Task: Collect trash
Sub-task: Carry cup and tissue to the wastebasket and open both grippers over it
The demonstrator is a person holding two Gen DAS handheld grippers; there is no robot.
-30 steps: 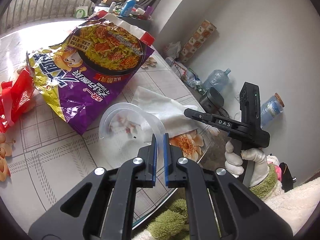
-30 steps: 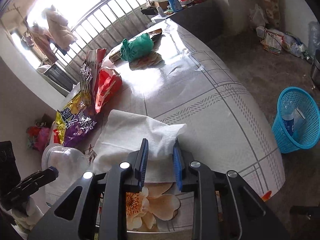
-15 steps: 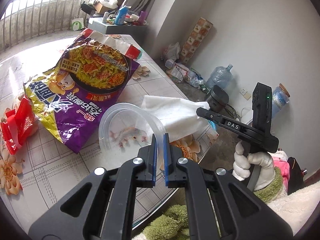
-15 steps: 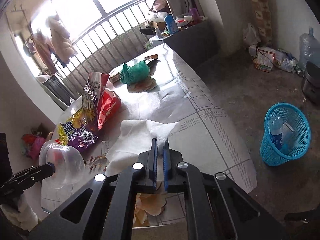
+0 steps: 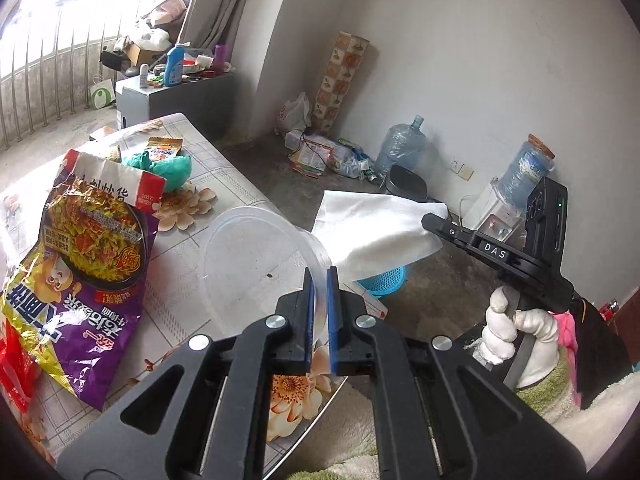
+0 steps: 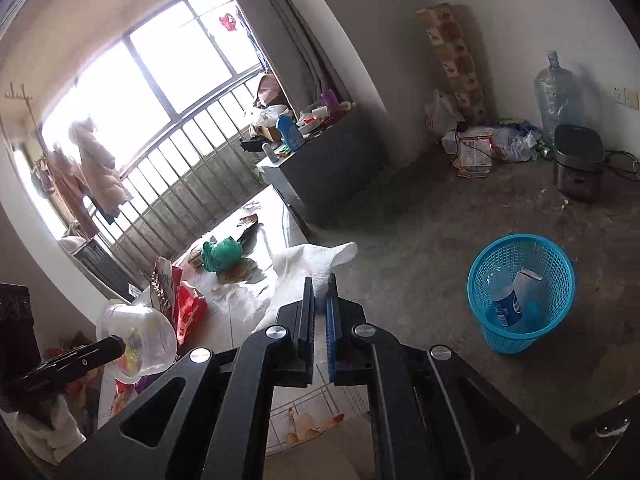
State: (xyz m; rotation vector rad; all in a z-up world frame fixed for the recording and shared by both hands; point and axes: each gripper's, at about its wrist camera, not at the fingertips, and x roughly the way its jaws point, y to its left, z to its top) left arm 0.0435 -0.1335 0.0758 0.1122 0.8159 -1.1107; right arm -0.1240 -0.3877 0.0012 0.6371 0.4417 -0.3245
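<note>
My left gripper (image 5: 319, 276) is shut on the rim of a clear plastic bowl (image 5: 256, 256) and holds it above the table; the bowl also shows in the right wrist view (image 6: 138, 338). My right gripper (image 6: 320, 284) is shut on a white paper napkin (image 6: 310, 262) and holds it lifted off the table; the napkin hangs from it in the left wrist view (image 5: 372, 226). A blue mesh waste basket (image 6: 522, 288) stands on the floor to the right with a bottle and a carton inside.
On the floral table (image 5: 224, 184) lie a purple noodle bag (image 5: 84, 256), a red wrapper (image 6: 188, 308) and a green plastic bag (image 5: 168, 166). On the floor stand water jugs (image 5: 400, 146), a rice cooker (image 6: 578, 162) and scattered litter (image 6: 476, 150).
Both grippers rose away from the table. The right one closed on the napkin and lifted it; the left one raised the bowl. The basket has come closer into view.
</note>
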